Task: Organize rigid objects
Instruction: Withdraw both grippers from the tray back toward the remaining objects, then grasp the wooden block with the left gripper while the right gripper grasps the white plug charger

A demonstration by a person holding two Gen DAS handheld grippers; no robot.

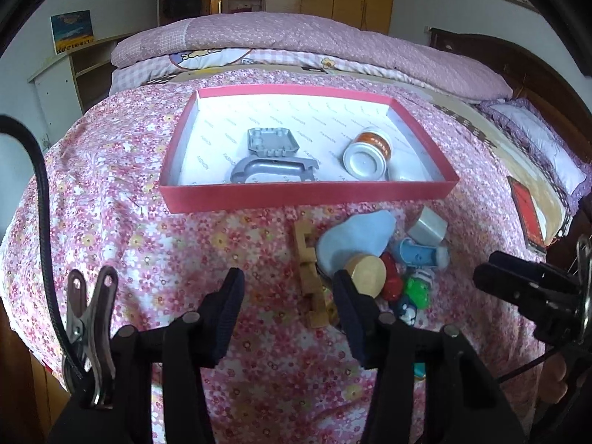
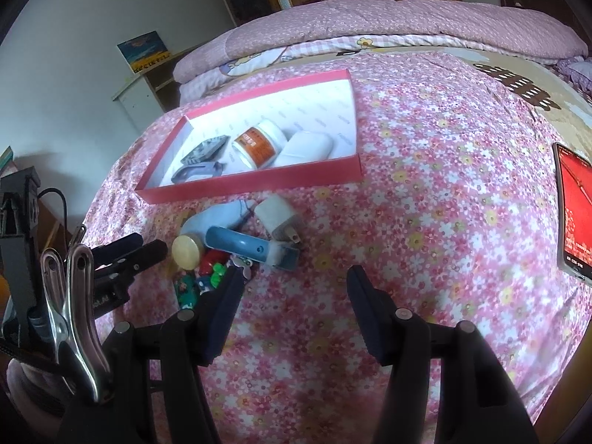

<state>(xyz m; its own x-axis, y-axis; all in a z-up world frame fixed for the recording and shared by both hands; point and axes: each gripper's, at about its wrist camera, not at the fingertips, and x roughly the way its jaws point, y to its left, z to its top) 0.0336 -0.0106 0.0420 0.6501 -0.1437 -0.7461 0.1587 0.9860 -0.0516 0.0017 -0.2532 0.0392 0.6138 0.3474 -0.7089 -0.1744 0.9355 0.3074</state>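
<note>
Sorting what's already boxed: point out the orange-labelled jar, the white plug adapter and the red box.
orange-labelled jar (image 1: 367, 153): left wrist view, on its white base.
white plug adapter (image 2: 276, 214): right wrist view, on its top face.
red box (image 1: 307, 193): left wrist view, near wall.

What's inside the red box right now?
Inside the red box: a grey metal part, an orange-labelled white bottle on its side, and a white case beside the bottle. The near wall hides the floor strip behind it.
</note>
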